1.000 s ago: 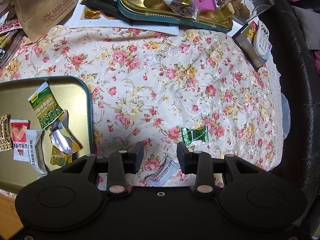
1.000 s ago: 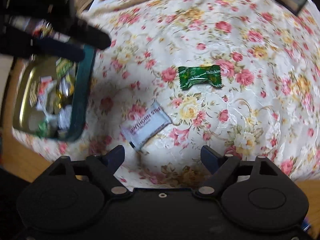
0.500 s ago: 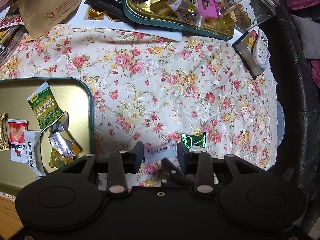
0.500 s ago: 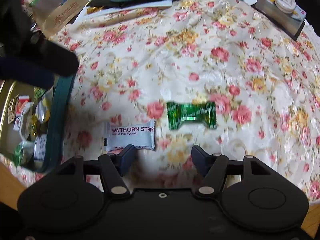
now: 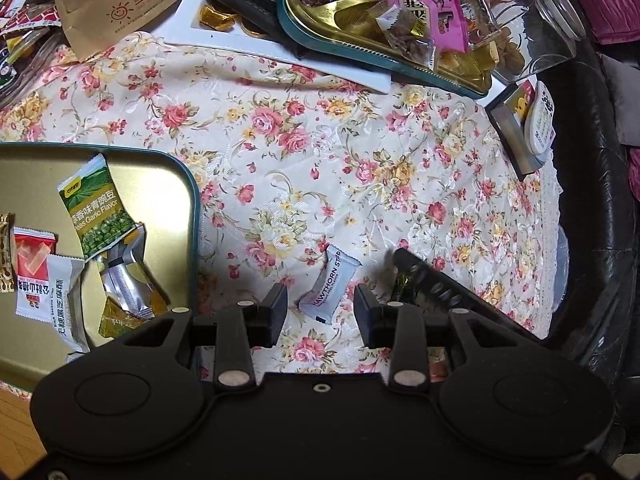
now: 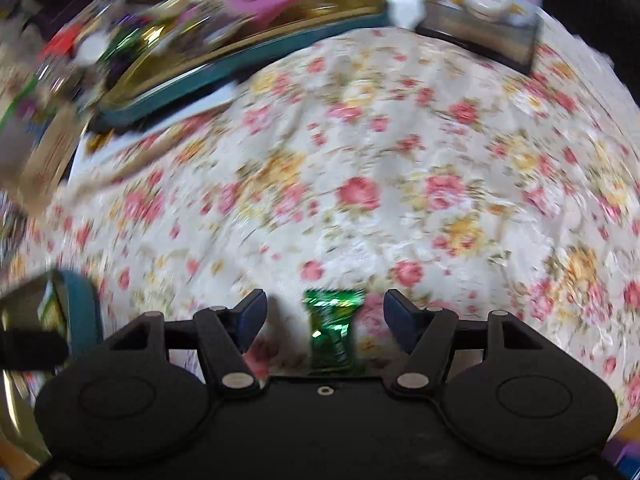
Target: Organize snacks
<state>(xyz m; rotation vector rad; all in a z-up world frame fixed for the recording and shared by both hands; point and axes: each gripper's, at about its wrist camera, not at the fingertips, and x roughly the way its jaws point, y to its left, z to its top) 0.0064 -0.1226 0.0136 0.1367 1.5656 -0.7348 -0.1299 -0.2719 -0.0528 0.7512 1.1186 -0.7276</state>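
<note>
A white Hawthorn Strip packet [image 5: 330, 284] lies on the floral tablecloth [image 5: 360, 168] between the fingers of my left gripper [image 5: 321, 308]. The gripper is open and its pads stand clear of the packet. Just to the right, a green-wrapped candy [image 6: 332, 332] lies between the fingers of my right gripper [image 6: 326, 318], which is also open and not touching it. In the left wrist view, the right gripper's finger [image 5: 432, 280] covers most of that candy. A gold tray with a teal rim [image 5: 194, 216] at the left holds a green pea packet [image 5: 98, 208] and several other snacks.
A second teal-rimmed tray [image 5: 384, 60] heaped with snacks sits at the back on a white board. A paper bag [image 5: 116, 0], a glass jar [image 5: 552, 20] and a small box with a white tub [image 5: 536, 128] stand around it. A black sofa [image 5: 600, 220] borders the right side.
My right gripper has swung from the white packet over to the green candy, rolling and narrowing its jaws. The white packet now sits further forward between the left fingers and has turned.
</note>
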